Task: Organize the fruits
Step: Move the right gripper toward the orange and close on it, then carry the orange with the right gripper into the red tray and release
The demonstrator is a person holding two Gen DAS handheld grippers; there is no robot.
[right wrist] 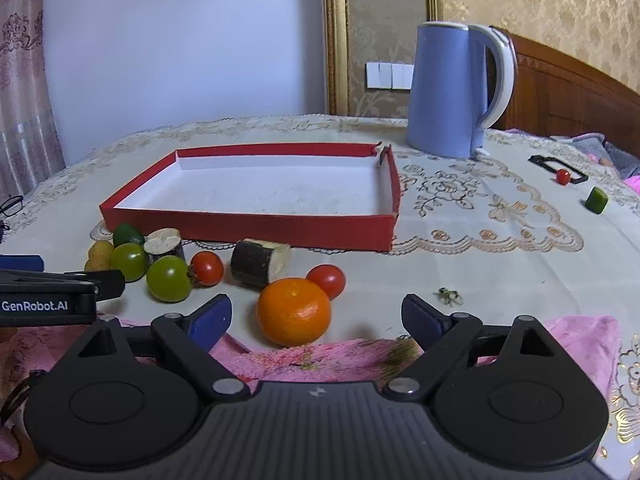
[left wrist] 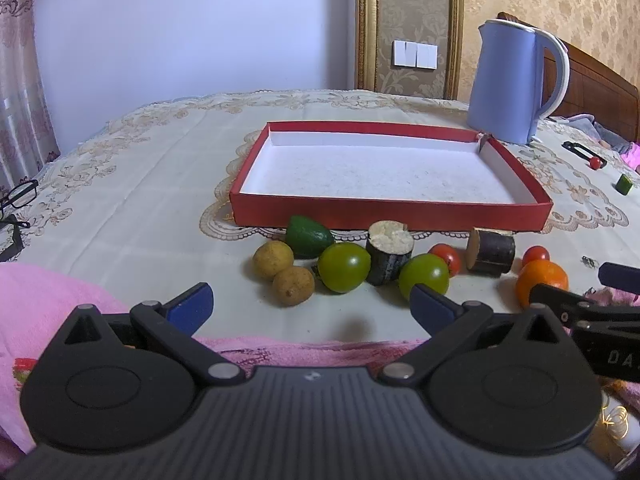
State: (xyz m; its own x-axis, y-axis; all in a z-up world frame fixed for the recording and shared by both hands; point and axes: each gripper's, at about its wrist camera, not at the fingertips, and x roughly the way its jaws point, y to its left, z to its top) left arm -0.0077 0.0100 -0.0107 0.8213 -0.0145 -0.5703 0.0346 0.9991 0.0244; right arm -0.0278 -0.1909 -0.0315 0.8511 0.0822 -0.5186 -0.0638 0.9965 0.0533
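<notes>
Our left gripper point(left wrist: 311, 306) and right gripper point(right wrist: 316, 316) both spread wide, empty. Fruits in row before red box point(left wrist: 400, 216). Orange point(right wrist: 294, 312) nearest us: firm, round, likely rolls; we'd pinch across middle. Tomatoes point(right wrist: 207, 268) softer, squeeze gently.

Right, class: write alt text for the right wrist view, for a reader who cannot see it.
An open right gripper hovers near an orange on a lace-covered table. Tomatoes and other fruit lie before an empty red tray, with a blue kettle behind.
</notes>
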